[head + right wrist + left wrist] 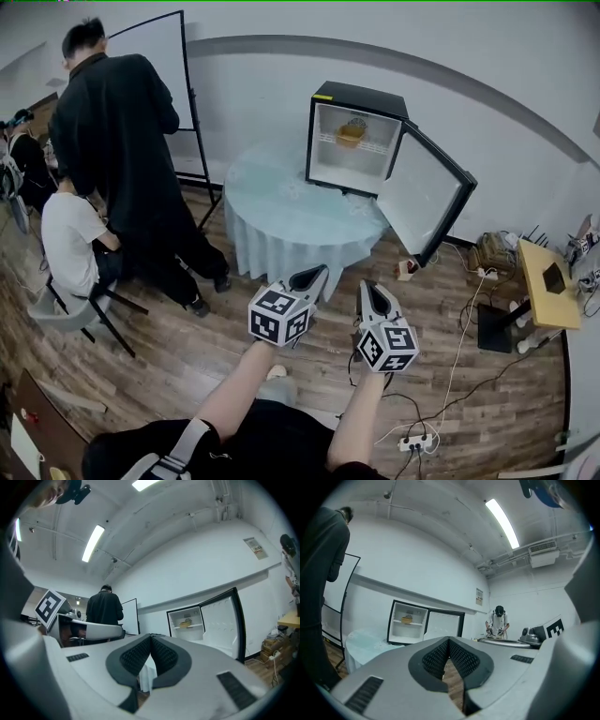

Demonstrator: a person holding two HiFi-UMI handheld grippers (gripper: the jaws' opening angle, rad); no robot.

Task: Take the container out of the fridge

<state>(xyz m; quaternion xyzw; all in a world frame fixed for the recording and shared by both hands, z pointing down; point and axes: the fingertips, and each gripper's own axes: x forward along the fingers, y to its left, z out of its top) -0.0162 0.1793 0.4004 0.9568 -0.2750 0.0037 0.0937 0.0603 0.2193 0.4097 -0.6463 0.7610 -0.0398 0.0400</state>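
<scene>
Yellow container sits untouched on the upper shelf of the fridge; its door hangs wide, so reaching, grasping and withdrawing remain; left gripper and right gripper are closed, empty, well short of the counter; bare floor lies between.

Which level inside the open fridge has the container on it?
The upper shelf: the yellowish container sits there, while the space below that shelf shows nothing in it.
</scene>
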